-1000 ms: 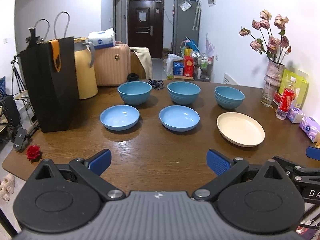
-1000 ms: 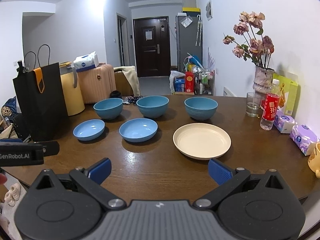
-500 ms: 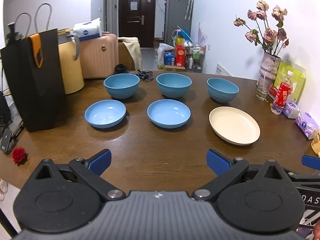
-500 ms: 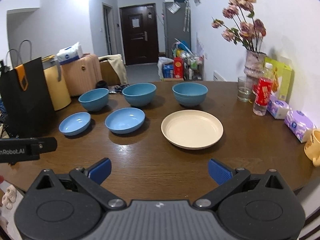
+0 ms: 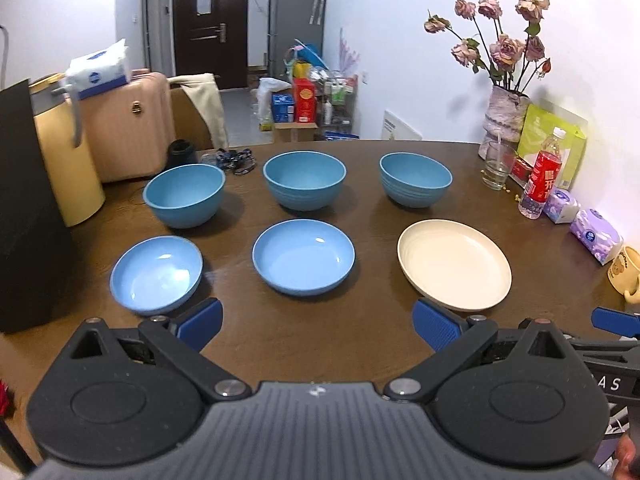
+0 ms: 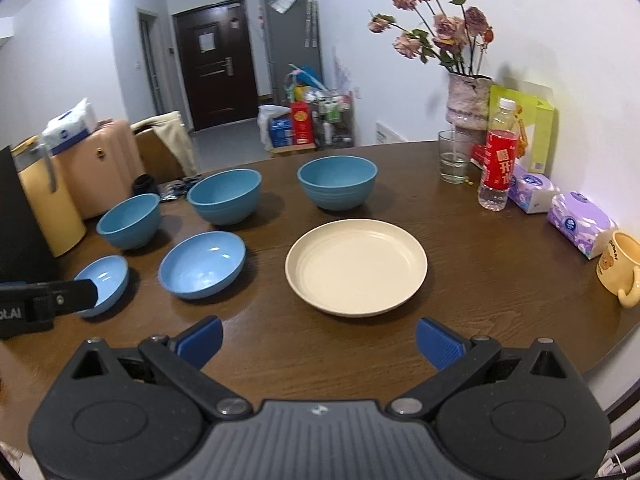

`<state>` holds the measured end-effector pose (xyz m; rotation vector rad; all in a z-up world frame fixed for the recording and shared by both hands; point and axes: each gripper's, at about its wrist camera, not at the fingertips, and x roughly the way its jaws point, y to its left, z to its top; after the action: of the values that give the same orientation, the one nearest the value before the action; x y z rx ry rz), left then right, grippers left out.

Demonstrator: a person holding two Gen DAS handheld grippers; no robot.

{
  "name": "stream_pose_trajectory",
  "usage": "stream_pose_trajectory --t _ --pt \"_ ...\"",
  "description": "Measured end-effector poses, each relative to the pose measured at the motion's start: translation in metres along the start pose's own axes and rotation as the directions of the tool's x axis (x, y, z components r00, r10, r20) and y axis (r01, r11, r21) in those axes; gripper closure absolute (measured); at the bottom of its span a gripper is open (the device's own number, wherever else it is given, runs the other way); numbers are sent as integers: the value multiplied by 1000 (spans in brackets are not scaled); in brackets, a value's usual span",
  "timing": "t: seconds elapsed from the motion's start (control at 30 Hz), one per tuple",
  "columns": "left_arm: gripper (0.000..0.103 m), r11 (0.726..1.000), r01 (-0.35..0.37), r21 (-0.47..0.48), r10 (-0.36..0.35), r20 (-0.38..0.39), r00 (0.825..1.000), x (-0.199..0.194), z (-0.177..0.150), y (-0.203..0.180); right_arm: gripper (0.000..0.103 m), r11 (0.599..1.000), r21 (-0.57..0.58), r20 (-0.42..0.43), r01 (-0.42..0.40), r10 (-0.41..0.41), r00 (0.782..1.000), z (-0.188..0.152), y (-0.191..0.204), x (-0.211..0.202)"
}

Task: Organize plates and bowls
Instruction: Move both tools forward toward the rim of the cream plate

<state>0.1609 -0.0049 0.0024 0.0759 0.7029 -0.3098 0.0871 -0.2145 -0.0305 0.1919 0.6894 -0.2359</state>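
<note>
from the left wrist view, the left gripper [image 5: 318,326] hangs over the near edge of the brown table [image 5: 312,344], its two blue-padded fingers [image 5: 200,320] spread wide with nothing between them. beyond it the dishes sit in two rows. the far row is three deep blue bowls: a left bowl [image 5: 184,195], a middle bowl [image 5: 305,185] and a right bowl [image 5: 415,179], each standing apart from the others. the near row has a small shallow blue dish [image 5: 157,274] on the left, a wider shallow blue dish [image 5: 303,255] in the middle and a cream plate [image 5: 454,264] on the right, all upright and not touching. a blue fingertip of the right gripper [image 5: 612,320] pokes in at the right edge. along the right side stand a vase of dried roses [image 5: 505,120], a glass [image 5: 496,166], a red-labelled bottle [image 5: 542,176], tissue packs [image 5: 596,234] and a yellow mug [image 5: 626,274]. a black bag [image 5: 24,216] stands at the left.

from the right wrist view, the right gripper [image 6: 318,340] is also held wide apart and empty, pointed at the cream plate [image 6: 356,266], which lies just ahead of it on the table [image 6: 500,280]. the right bowl [image 6: 337,182] sits behind the plate. the wider dish [image 6: 202,264] is left of the plate, and the small dish [image 6: 107,282] is partly hidden behind the left gripper's arm [image 6: 44,300]. the mug [image 6: 622,266] stands near the right edge.
</note>
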Motion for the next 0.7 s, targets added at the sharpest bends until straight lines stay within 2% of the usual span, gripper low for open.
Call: stream_pose_trajectory --t 0.13,0.37,0.7 --pt "0 999 34 18 -34 -10 999 16 9 3 0 999 24 -8 38 -38 999 7 4 12" --pt "0 999 51 18 -50 -33 998 38 20 -3 0 996 35 -36 79 -77 996 18 -2 30" --pt "0 999 23 -27 -25 -69 997 70 38 -38 0 997 19 -82 72 -70 994 42 -43 66"
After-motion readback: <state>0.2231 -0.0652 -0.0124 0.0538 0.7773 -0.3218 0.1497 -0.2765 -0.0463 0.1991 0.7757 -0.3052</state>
